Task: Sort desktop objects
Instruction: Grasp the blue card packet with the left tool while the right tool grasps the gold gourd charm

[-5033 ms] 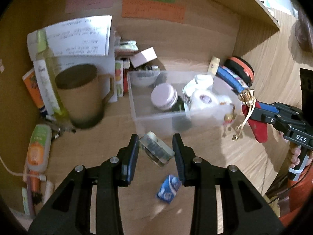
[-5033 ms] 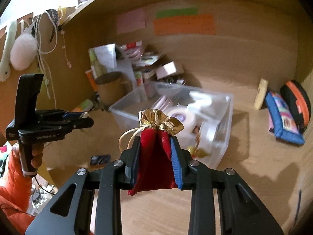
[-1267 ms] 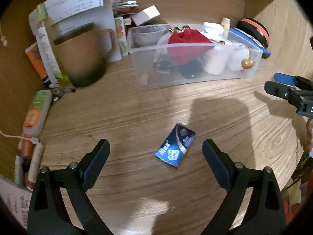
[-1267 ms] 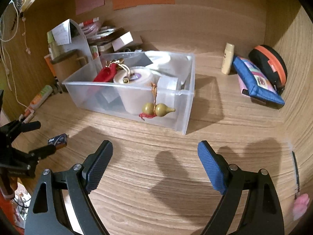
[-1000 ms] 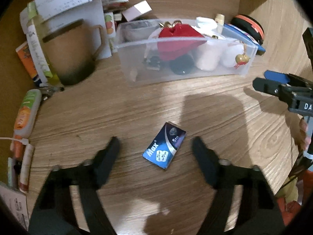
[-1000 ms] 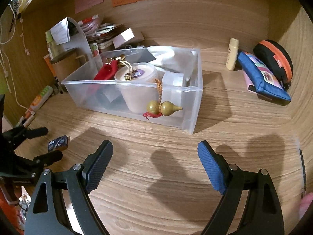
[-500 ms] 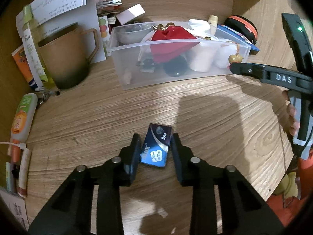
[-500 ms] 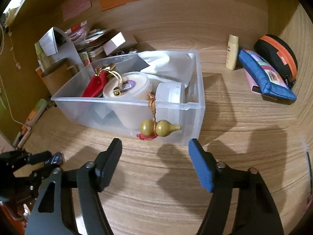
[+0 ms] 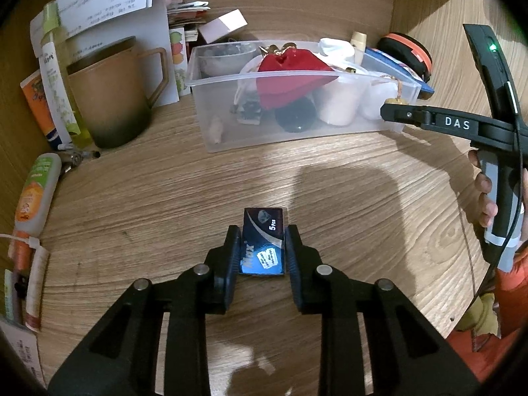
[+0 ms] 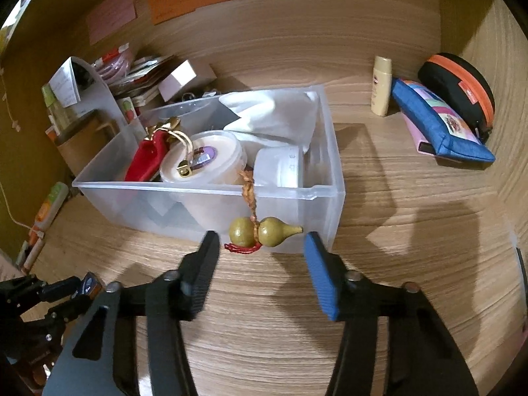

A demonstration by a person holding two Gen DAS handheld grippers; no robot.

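Two grippers work at once: the left gripper is clamped on the blue packet between its pads; the right gripper, jaws closing, nears the hanging gourd charm just ahead, untouched. Lift the packet level toward the clear bin ahead.

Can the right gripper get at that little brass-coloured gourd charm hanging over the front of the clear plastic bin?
Probably yes. The gourd charm dangles outside the clear plastic bin's front wall on its braided cord, and the right gripper sits just before it with nothing between. Its jaws are closing, not yet touching it.
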